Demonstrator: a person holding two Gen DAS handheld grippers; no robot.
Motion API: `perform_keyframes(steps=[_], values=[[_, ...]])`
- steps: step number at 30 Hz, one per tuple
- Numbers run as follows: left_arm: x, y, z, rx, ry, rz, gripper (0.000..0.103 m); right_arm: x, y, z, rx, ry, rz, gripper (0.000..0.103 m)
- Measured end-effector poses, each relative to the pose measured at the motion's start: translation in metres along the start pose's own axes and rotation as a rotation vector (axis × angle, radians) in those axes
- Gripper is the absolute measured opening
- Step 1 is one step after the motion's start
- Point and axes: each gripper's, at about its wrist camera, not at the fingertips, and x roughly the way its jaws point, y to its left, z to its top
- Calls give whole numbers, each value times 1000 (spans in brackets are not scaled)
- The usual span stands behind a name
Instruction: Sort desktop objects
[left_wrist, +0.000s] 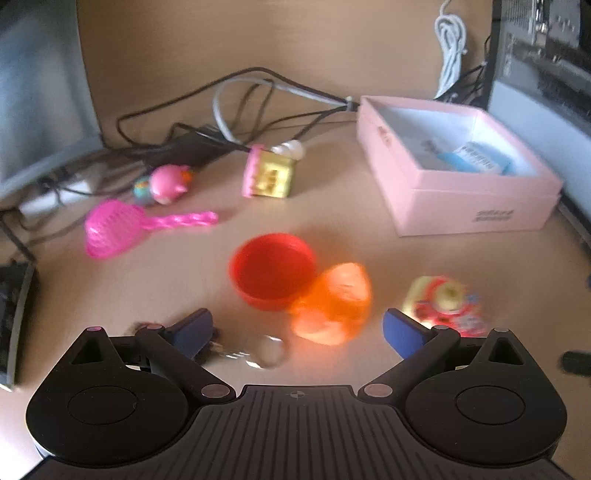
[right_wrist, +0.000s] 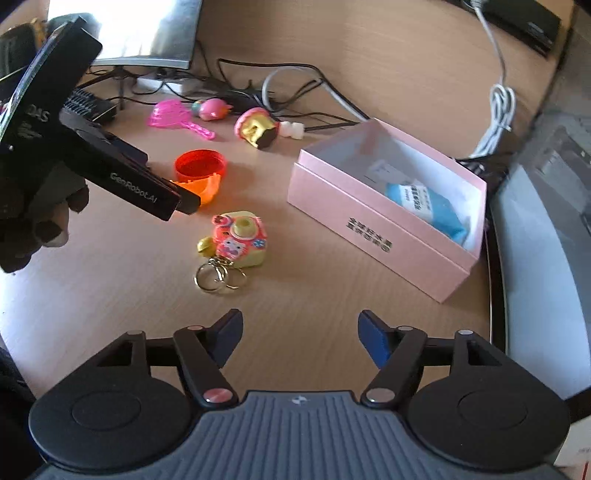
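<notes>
My left gripper (left_wrist: 297, 332) is open and empty, hovering just short of an orange shell-shaped piece (left_wrist: 332, 304) that leans on a red round lid (left_wrist: 273, 275). In the right wrist view the left gripper (right_wrist: 184, 201) reaches from the left over the orange piece (right_wrist: 207, 186) and the red lid (right_wrist: 199, 162). My right gripper (right_wrist: 301, 339) is open and empty above bare desk, short of a pink-and-yellow toy camera keychain (right_wrist: 240, 236). The keychain also shows in the left wrist view (left_wrist: 443, 301). An open pink box (right_wrist: 384, 236) holds a blue packet (right_wrist: 424, 206).
A pink toy brush (right_wrist: 173, 118), a pink pig figure (right_wrist: 214, 109), a yellow-and-pink toy block (right_wrist: 256, 127) and a white piece (right_wrist: 291, 129) lie at the back among tangled cables (right_wrist: 288, 85). A monitor base (right_wrist: 147, 37) stands at the back left. The desk edge runs along the right.
</notes>
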Motion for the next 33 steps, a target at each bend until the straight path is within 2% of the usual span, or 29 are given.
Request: perform_keyframes(steps=[2, 5, 8, 11, 16, 17, 18, 19, 22, 27, 28, 31, 33], values=[[-1, 11, -3, 16, -6, 56, 101, 3, 0, 1, 21, -5, 3, 71], [-3, 35, -7, -18, 5, 154, 101, 11, 4, 10, 55, -32, 32, 73], [-9, 61, -12, -98, 17, 181, 101, 25, 11, 25, 66, -65, 80, 77], [-19, 73, -17, -148, 12, 157, 101, 48, 19, 42, 65, -62, 138, 77], [-32, 64, -22, -138, -3, 69, 102, 92, 25, 60, 56, -26, 168, 76], [-33, 58, -21, -125, -8, 52, 102, 98, 24, 61, 63, -11, 175, 65], [-33, 52, -20, -107, -14, 34, 102, 101, 22, 60, 73, 5, 183, 60], [-33, 46, -20, -92, -19, 21, 102, 100, 20, 59, 76, -1, 180, 52], [-23, 29, -12, -44, -29, -5, 101, 87, 11, 54, 83, -2, 200, 51], [7, 4, 5, 2, -27, -13, 101, 51, -8, 39, 91, -17, 169, 51], [10, 0, 6, 14, -22, -15, 99, 43, -12, 35, 101, -17, 159, 51], [25, -9, 9, 66, 9, -3, 80, 27, -22, 26, 130, -5, 141, 51], [30, -9, 11, 64, 22, -9, 77, 19, -27, 22, 142, 5, 130, 50]])
